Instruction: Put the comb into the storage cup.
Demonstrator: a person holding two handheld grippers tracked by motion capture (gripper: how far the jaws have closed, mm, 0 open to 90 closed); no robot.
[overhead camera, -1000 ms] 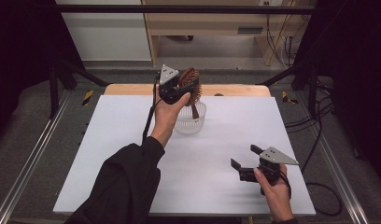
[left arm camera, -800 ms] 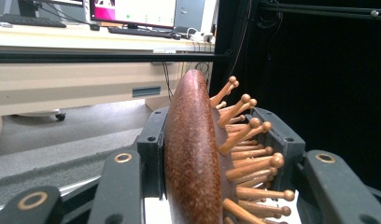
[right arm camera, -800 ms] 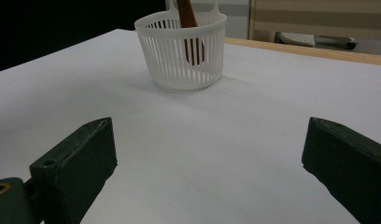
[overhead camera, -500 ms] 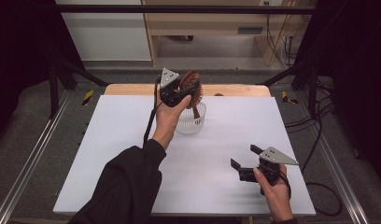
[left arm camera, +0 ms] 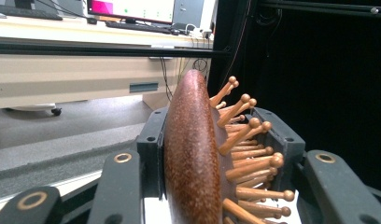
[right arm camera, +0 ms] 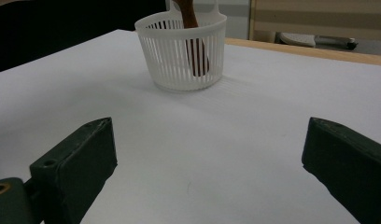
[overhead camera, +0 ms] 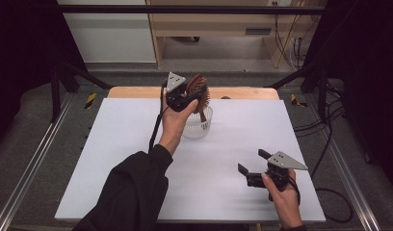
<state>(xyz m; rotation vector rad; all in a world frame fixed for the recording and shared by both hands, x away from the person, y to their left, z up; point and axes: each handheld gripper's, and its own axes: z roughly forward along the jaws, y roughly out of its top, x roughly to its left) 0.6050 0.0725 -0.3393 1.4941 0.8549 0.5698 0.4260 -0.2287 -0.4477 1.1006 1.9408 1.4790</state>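
left tool (overhead camera: 187, 98): i have it clamped on the wooden hairbrush (left arm camera: 198, 158) head
hairbrush: upright, handle down inside the white basket (right arm camera: 184, 51)
right tool (overhead camera: 255, 163): jaws spread wide, nothing held, low over the tabletop (overhead camera: 262, 120)

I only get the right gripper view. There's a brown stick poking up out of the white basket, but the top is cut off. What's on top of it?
Observer: It is the handle of a wooden hairbrush; its round head sits above the white basket.
Operator: Is somebody holding it?
Observer: Yes, the left gripper is shut on the brush head, seen in the high view.
Operator: Does the brush have bristles?
Observer: The left gripper view shows wooden pins with little ball tips sticking out of one side of the head.
Operator: And where is my gripper?
Observer: The right gripper is open, low over the white table near its front right corner.
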